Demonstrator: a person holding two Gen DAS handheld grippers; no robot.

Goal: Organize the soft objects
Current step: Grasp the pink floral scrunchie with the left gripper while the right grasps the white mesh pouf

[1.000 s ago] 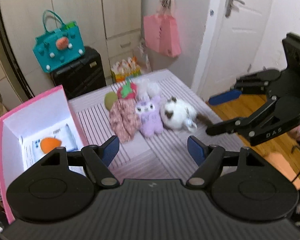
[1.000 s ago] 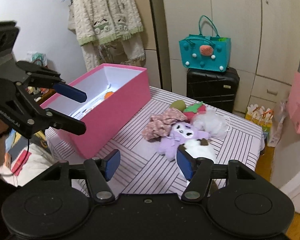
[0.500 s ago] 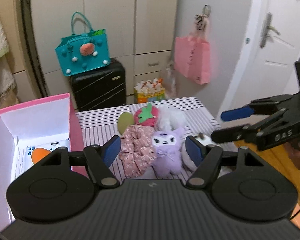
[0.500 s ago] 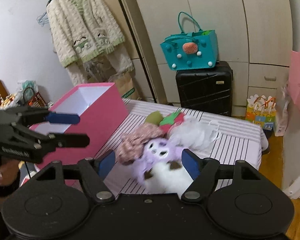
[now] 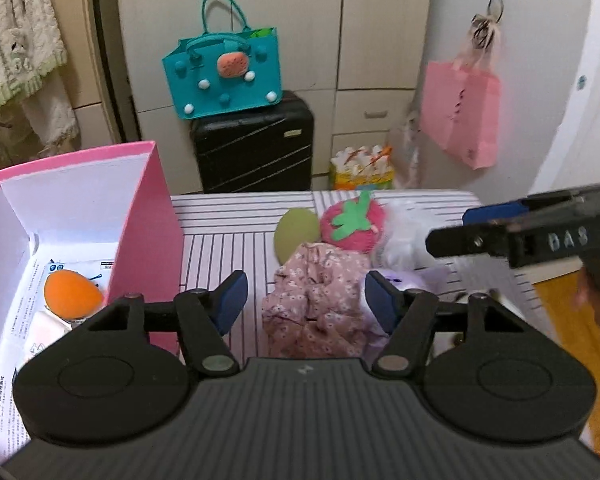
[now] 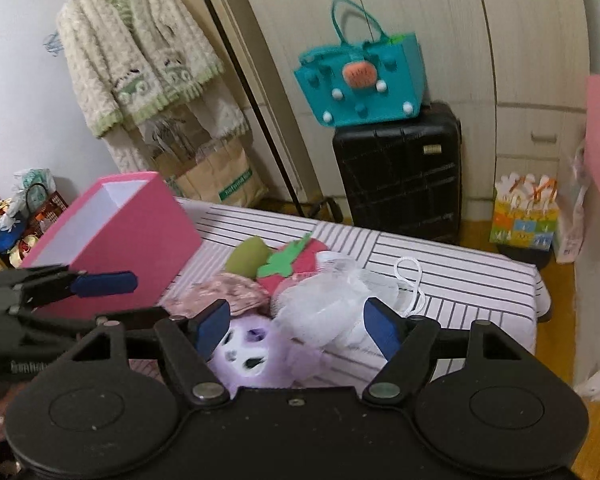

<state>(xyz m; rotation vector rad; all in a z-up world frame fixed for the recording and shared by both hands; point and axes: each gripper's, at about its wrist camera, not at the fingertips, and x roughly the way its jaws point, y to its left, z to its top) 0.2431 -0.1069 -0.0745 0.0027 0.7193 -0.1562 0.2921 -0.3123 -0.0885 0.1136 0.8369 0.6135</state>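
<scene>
left hand-held gripper (image 5: 306, 300) agape; right hand-held gripper (image 6: 296, 330) agape | purple plush (image 6: 248, 354) face-up between fingers

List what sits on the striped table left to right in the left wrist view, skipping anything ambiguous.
pink box → green plush → strawberry plush → white mesh pouf. Floral fabric piece and purple plush overlap below these, so they are left out.

1. A home bedroom: ahead of both tongs stand cream wardrobe doors (image 5: 384, 24).
2. A black suitcase (image 6: 398, 172) carries a teal bag (image 6: 362, 80).
3. A knitted cardigan (image 6: 136, 56) hangs far left.
</scene>
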